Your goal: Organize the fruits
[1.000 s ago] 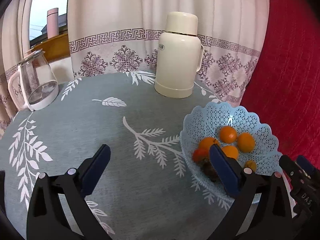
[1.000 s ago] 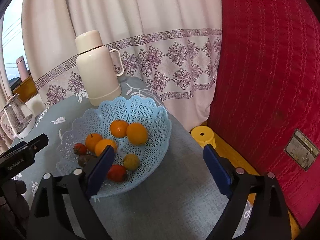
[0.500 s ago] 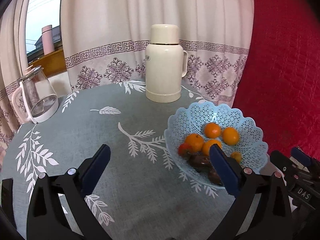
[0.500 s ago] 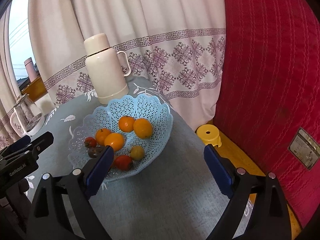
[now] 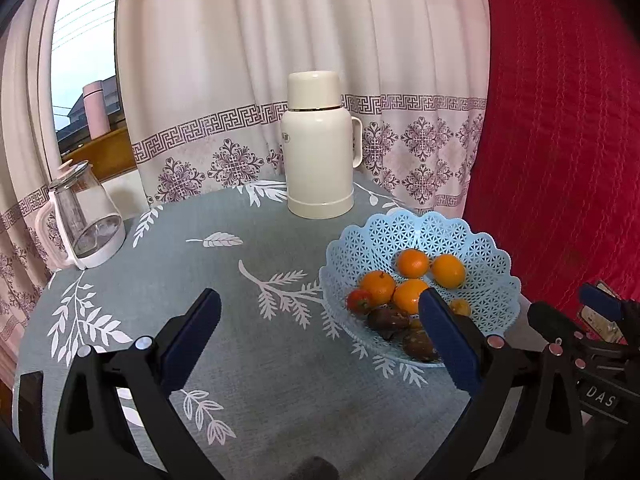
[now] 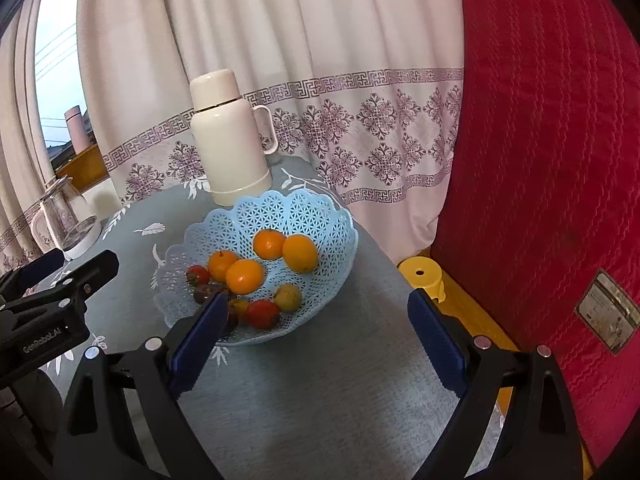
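Left view: we have pulled back; basket [image 5: 492,256] shrank, now at 3 o'clock, fruit all inside. Left gripper [image 5: 320,334] wide open, empty.

Right view: basket [image 6: 320,216] at 10 o'clock, round, no long axis. Right gripper [image 6: 316,332] agape, empty. Task looks finished.

Patterned curtain [image 5: 280,80]; daylit window [image 5: 84,60]; red quilted fabric [image 6: 540,160]; yellow stool [image 6: 422,276].

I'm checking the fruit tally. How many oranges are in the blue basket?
4, all in the blue basket: two at the back, two nearer the left side. The gripper finger hides some fruit in front.
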`<state>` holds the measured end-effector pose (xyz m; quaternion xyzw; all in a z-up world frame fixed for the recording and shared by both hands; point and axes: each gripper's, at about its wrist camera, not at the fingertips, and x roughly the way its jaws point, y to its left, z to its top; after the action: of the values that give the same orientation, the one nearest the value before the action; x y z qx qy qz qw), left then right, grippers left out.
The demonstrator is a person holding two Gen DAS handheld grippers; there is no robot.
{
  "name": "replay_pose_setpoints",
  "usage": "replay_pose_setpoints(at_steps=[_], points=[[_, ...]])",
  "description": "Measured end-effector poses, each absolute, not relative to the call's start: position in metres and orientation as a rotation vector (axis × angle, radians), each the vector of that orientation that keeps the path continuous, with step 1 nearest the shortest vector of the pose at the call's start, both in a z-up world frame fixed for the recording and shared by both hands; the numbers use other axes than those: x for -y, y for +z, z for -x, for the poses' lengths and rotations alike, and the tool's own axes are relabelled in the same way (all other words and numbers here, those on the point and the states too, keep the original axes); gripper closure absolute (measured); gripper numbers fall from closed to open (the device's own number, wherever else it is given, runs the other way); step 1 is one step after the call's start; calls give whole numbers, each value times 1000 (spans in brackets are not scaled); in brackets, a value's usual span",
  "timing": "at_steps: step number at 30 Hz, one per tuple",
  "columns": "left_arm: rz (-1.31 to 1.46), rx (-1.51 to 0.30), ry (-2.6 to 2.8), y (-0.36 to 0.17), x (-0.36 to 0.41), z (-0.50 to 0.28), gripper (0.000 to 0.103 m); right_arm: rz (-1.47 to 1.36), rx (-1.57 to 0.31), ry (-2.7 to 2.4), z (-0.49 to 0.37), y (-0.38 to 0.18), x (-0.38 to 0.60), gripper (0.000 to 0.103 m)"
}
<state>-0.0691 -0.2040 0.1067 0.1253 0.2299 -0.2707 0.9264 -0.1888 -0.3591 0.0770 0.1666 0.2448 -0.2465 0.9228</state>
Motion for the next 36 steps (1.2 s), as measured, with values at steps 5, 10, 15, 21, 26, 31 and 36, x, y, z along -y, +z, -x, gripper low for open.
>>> replay_pose_setpoints(at_steps=[5,10,15,21,26,31,36], points=[[-268,-465,-559,108,204,72,3,-297,-497,-506,188,81,351,7],[-293,-460,-556,106,206,75,3,-234,-488,-500,187,84,341,5],[-314,-450,-548,105,208,75,3,-205,-489,-491,186,86,335,5],[-349,-414,-535,105,211,80,2,-191,-484,-473,187,85,332,5],[-376,-400,-519,104,215,82,2,-192,-489,-471,187,84,332,5],[-378,-399,-519,104,215,82,2,-195,-492,-473,187,83,332,5],[-379,-402,-517,104,216,81,2,-199,-492,-473,187,83,332,5]])
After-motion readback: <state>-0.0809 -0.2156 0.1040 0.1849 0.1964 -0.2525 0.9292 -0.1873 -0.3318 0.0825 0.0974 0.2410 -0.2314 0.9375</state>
